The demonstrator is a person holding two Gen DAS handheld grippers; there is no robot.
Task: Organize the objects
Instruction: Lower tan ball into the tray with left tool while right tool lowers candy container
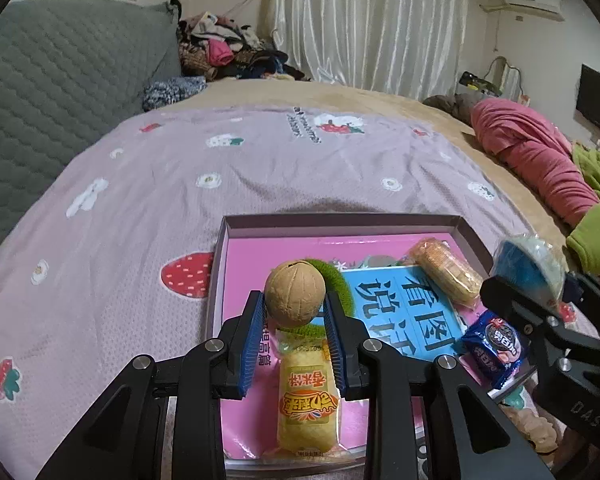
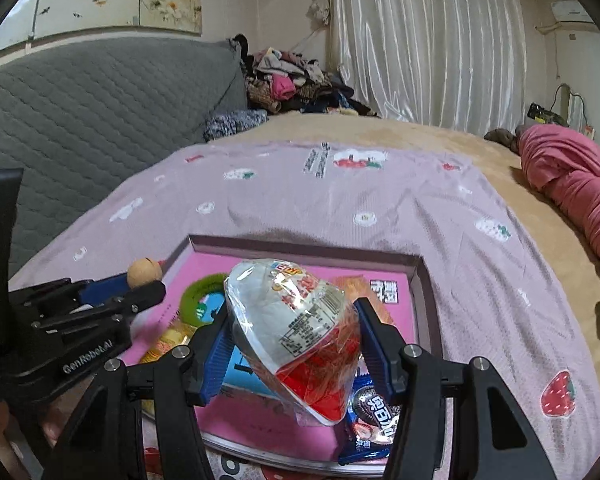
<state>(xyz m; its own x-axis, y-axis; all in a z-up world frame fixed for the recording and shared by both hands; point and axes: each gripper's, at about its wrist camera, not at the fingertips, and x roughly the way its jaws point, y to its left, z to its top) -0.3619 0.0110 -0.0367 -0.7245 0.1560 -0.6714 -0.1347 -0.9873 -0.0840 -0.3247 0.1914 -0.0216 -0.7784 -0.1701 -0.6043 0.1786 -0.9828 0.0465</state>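
Observation:
My left gripper (image 1: 294,300) is shut on a tan walnut (image 1: 295,293) and hovers over a shallow pink box (image 1: 340,222) on the bed. My right gripper (image 2: 292,322) is shut on a wrapped jelly cup (image 2: 296,332) with a white and red label, above the same pink box (image 2: 300,250). In the box lie a yellow snack pack (image 1: 308,400), a green fuzzy ring (image 1: 336,280), a blue booklet (image 1: 412,312), an orange wafer pack (image 1: 446,270) and a blue cookie pack (image 1: 494,346). The right gripper with its cup (image 1: 528,266) shows at the right edge of the left wrist view.
The box rests on a lilac strawberry-print sheet (image 1: 220,168) over a tan blanket. A grey quilted headboard (image 1: 52,92) stands at left, a clothes pile (image 1: 224,48) at the back, and pink bedding (image 1: 540,156) with green fabric at right.

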